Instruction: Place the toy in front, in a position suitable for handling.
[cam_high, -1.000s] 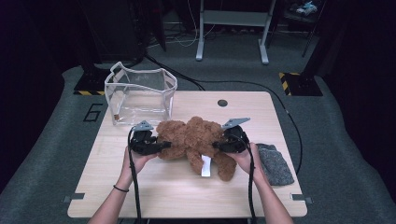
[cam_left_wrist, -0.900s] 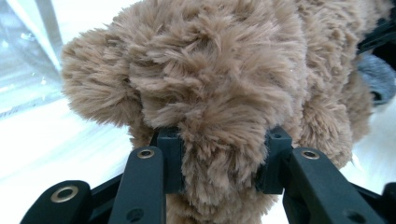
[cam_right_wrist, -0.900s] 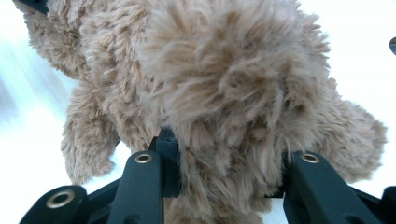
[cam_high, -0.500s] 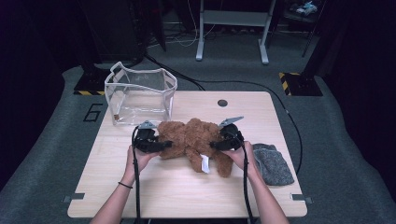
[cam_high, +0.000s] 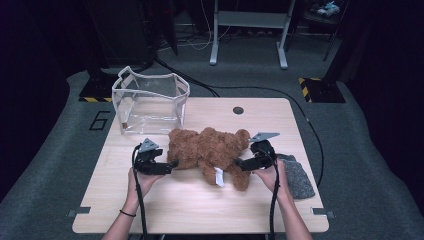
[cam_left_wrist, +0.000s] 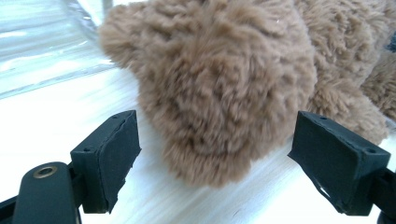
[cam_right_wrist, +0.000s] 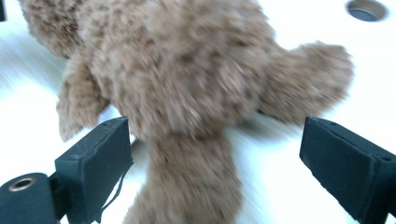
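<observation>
A brown plush teddy bear (cam_high: 210, 150) lies on the wooden table (cam_high: 200, 210), with a white tag (cam_high: 218, 176) at its near side. My left gripper (cam_high: 170, 165) is at the bear's left end, and its jaws have just been opening. In the left gripper view the furry end (cam_left_wrist: 224, 84) sits between the wide pads (cam_left_wrist: 109, 161) without touching them. My right gripper (cam_high: 240, 163) is at the bear's right end, its jaws also just opening. In the right gripper view a limb (cam_right_wrist: 187, 186) runs between the spread pads (cam_right_wrist: 95, 168), which are clear of the fur.
A clear plastic box-shaped bag (cam_high: 150, 102) stands open at the back left of the table. A grey cloth (cam_high: 299, 176) lies at the right edge beside my right hand. A round cable hole (cam_high: 238, 110) is at the back centre.
Both grippers have opened and let go of the bear, which now rests on the table. Both hands have drawn slightly outward and lower.
</observation>
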